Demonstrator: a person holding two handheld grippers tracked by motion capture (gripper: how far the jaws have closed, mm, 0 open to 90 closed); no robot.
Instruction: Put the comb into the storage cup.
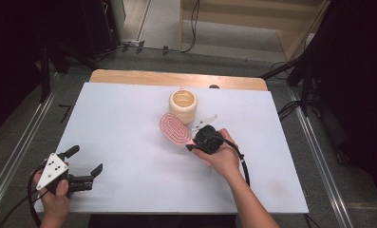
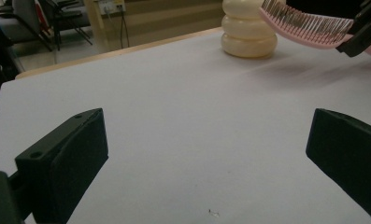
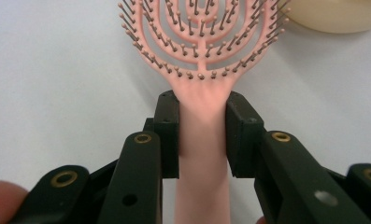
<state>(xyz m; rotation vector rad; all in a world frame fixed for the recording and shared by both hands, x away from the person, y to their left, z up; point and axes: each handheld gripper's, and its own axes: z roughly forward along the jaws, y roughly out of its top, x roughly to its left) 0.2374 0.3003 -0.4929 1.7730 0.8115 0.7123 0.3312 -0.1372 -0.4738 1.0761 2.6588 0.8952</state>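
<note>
White counter, cream ribbed cup at twelve o'clock.
Right hand-held gripper clamps pink hairbrush beside it; left hand-held gripper gapes at eight o'clock.

The white worktop is evenly and brightly lit from above, while the room around it falls into near black at both sides. Shadows are soft: a faint one lies under my right hand, and a pale blurred smear sits beneath the pink brush in my left gripper view. That brush and the cream cup look slightly soft there. In my right gripper view my fingers are close and a little blurred, with no harsh glare on the worktop.
</note>
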